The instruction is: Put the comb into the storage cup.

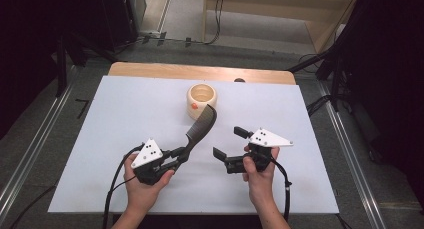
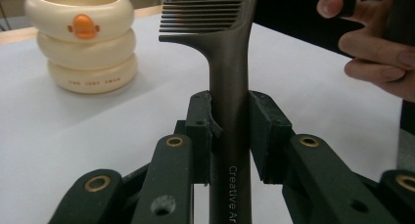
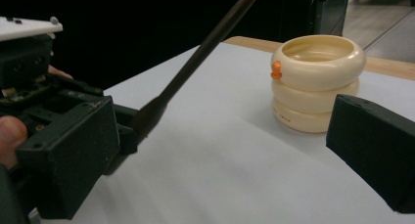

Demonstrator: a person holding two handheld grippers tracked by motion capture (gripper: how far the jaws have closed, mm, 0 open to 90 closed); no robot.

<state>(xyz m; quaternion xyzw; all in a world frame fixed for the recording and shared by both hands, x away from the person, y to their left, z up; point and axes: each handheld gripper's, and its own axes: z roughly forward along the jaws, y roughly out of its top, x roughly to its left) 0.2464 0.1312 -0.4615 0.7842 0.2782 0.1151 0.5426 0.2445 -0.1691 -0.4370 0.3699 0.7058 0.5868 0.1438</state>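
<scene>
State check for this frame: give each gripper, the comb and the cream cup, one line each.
Left gripper: shut on the comb's handle.
Right gripper: open, nothing between its jaws.
Comb: held by its handle, toothed end raised toward the cup.
Cup: upright on the white table, open top, apart from both grippers.

the comb carries pale lettering along its dark handle in the left gripper view; it reads "creative ar" and then runs off the bottom edge of the picture. the cream cup bears a small orange duck-like emblem on its top ring, and a row of tiny orange letters on its lowest ring, too small to read. in the right gripper view the same lowest ring shows that row again, also unreadable.
</scene>
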